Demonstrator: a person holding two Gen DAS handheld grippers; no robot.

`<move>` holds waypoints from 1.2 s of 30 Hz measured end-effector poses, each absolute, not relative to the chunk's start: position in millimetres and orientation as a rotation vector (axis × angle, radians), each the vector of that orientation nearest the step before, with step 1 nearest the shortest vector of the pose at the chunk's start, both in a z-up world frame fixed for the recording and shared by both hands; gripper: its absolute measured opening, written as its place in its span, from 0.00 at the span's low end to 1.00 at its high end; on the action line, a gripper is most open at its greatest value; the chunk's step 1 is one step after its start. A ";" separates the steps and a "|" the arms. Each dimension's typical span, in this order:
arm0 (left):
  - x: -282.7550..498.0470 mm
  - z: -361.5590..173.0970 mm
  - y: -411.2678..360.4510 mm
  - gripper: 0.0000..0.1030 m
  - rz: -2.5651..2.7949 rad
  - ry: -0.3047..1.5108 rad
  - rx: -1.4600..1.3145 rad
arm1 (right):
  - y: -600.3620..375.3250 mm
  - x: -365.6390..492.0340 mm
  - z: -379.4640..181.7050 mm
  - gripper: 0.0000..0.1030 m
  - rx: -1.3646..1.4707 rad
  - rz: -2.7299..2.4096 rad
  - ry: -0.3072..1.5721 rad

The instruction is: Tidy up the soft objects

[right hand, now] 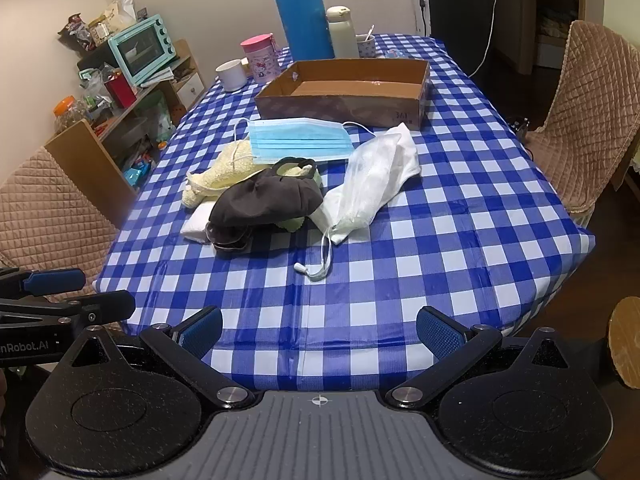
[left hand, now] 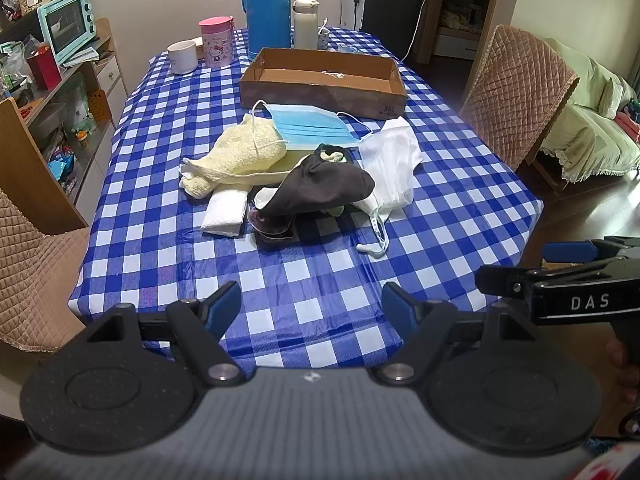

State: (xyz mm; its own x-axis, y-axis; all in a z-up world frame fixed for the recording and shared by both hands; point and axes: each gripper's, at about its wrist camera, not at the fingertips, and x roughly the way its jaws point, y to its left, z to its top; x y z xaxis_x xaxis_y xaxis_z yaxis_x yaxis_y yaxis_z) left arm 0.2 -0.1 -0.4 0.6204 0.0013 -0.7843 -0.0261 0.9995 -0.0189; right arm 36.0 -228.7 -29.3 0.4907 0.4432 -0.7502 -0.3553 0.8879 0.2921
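A pile of soft things lies mid-table: a blue face mask [left hand: 310,125] [right hand: 298,139], a pale yellow towel [left hand: 244,152] [right hand: 224,168], a dark brown cloth [left hand: 320,188] [right hand: 266,198], a white mesh bag with drawstring [left hand: 390,160] [right hand: 372,176] and a folded white tissue [left hand: 226,208] [right hand: 197,222]. An open cardboard box [left hand: 324,98] [right hand: 344,108] stands behind the pile. My left gripper [left hand: 311,308] is open and empty above the table's near edge. My right gripper [right hand: 319,330] is open and empty beside it, also seen at the right of the left wrist view [left hand: 560,264].
A blue thermos [left hand: 267,4] [right hand: 303,12], white bottle [left hand: 306,22], pink cup [left hand: 217,42] and white mug [left hand: 183,57] stand at the far end. Quilted chairs [left hand: 516,96] [right hand: 592,120] flank the blue checked table [left hand: 320,280]. A cluttered shelf [left hand: 60,80] is left.
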 end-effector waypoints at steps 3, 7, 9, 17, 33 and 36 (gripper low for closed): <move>0.0 -0.3 0.0 0.73 0.015 0.900 -0.030 | -228.4 36.2 -29.4 1.00 0.103 0.485 0.941; 0.1 -0.4 0.0 0.73 0.017 0.901 -0.031 | -228.1 36.5 -29.5 1.00 0.102 0.485 0.940; 0.2 -0.3 0.0 0.73 0.017 0.902 -0.031 | -227.9 37.0 -29.5 1.00 0.102 0.485 0.941; 0.3 -0.3 -0.1 0.73 0.016 0.901 -0.031 | -227.1 37.8 -29.6 1.00 0.101 0.485 0.940; 0.3 -0.3 0.2 0.73 0.016 0.902 -0.033 | -225.8 39.2 -30.0 1.00 0.100 0.484 0.940; 0.3 -0.3 0.2 0.73 0.016 0.902 -0.033 | -225.7 39.5 -29.9 1.00 0.099 0.484 0.940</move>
